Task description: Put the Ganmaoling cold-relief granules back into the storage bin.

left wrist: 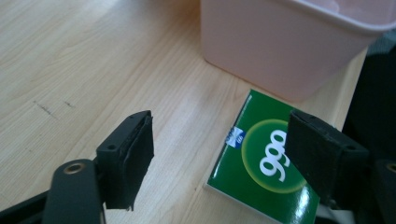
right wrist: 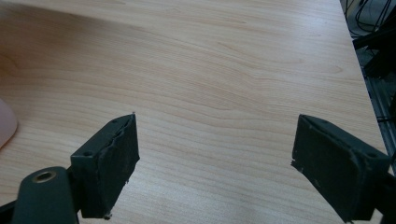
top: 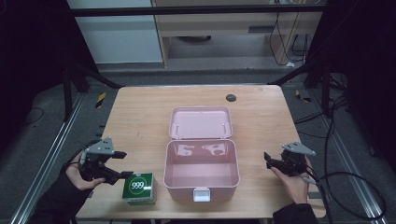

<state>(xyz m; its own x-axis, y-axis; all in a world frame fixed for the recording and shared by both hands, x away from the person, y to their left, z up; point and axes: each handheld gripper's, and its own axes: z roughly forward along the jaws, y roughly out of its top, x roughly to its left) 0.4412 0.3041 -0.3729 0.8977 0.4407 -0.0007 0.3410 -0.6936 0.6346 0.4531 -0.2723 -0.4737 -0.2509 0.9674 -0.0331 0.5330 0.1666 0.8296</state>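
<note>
We have the left tongs (top: 122, 164) at the desk's near left corner, jaws parted and nothing pinched between them, hanging just to the left of the green box (top: 139, 188). Along the left gripper view we look down past the two black pads (left wrist: 133, 154) and see that box (left wrist: 261, 163) lying flat on the wood, white 999 in a pale ring on its top, with the right-hand pad crossing over its corner in the picture; whether that pad touches the box we cannot tell. The box sits right by the near edge of the desk (top: 140, 116), close beside the left wall of the pink case (top: 201, 172) but apart from it. Over on the other side, our right tongs (top: 269, 160) sit near the right edge, jaws also standing apart and empty, pointing across toward the case with bare wood between. The right gripper view shows its pads (right wrist: 112, 163) wide over plain wood grain, and a sliver of pink at the far left of that view. The case itself sits in the middle of the near half of the desk, lid (top: 201, 122) thrown back flat toward the far edge, white latch (top: 201, 194) facing us. A small dark round disc (top: 231, 97) lies up by the far edge.
</note>
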